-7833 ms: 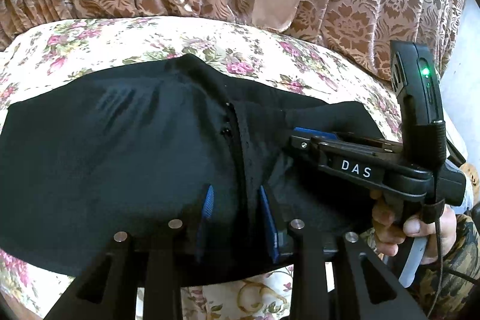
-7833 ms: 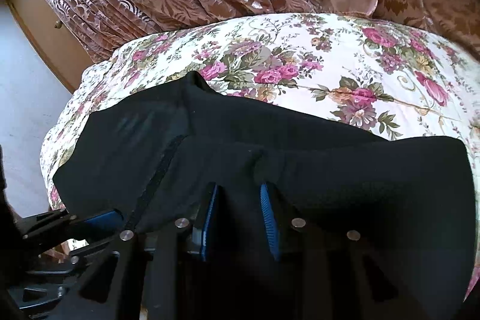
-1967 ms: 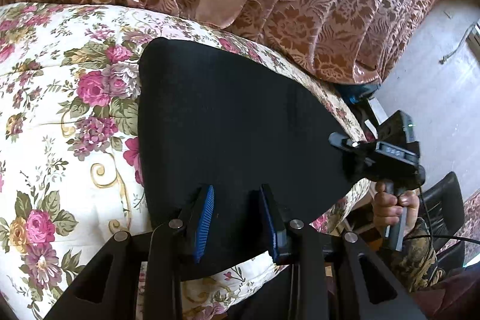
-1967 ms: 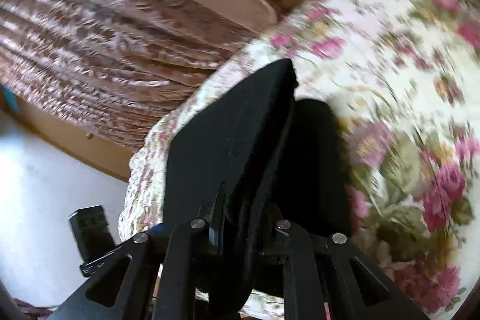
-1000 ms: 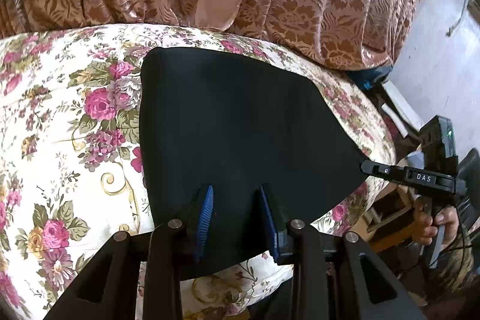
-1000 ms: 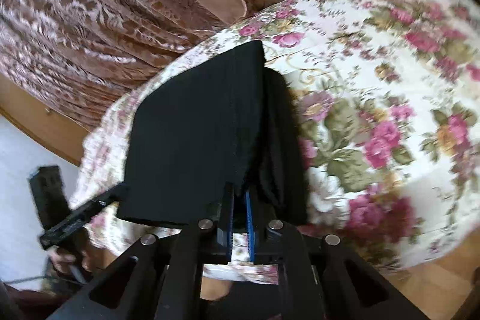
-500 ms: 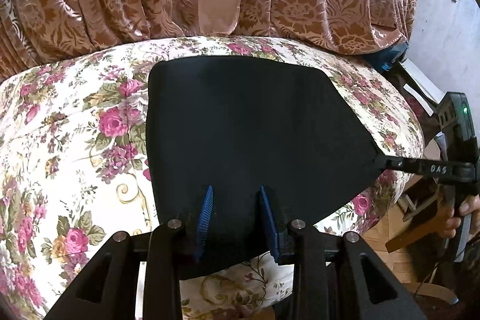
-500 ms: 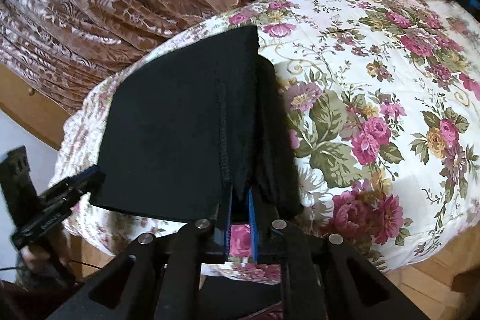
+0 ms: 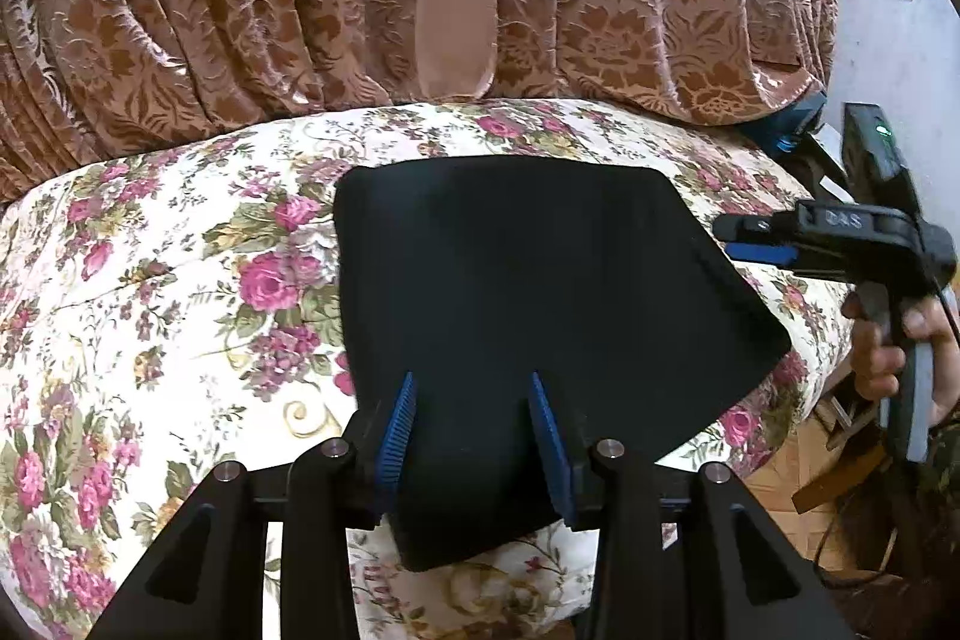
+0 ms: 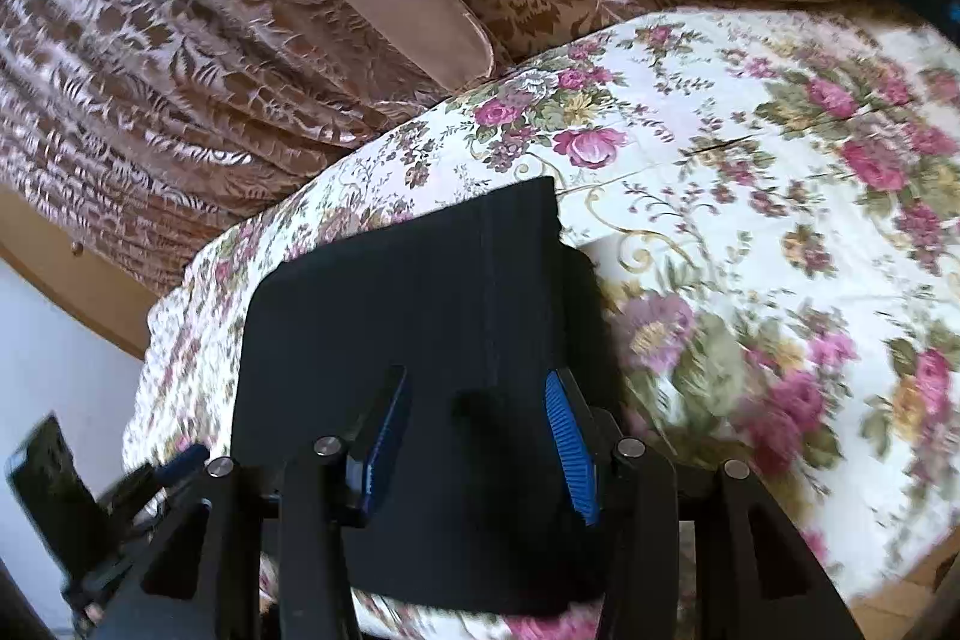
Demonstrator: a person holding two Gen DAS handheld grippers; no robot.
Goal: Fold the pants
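Observation:
Folded black pants (image 9: 528,280) lie flat on the flowered bedspread (image 9: 150,310). In the left wrist view, my left gripper (image 9: 471,430) straddles the pants' near edge; its jaws are opening and the blue pads do not press the cloth. A hand carries my right gripper (image 9: 735,241) just off the pants' right corner, apart from it. From the right wrist view, the right gripper (image 10: 477,436) hovers over the pants (image 10: 420,316), its jaws opening with nothing pinched. The left gripper (image 10: 174,463) shows blurred at the lower left.
A brown patterned curtain (image 9: 240,10) hangs behind the bed. The bedspread (image 10: 750,220) stretches wide to the right of the pants. A white wall (image 9: 888,10) and wooden floor (image 9: 774,496) lie past the bed's right edge.
The right gripper, shut on the pants' edge before, has let go, opened and drawn back. The left jaws have widened a little. The pants now rest flat.

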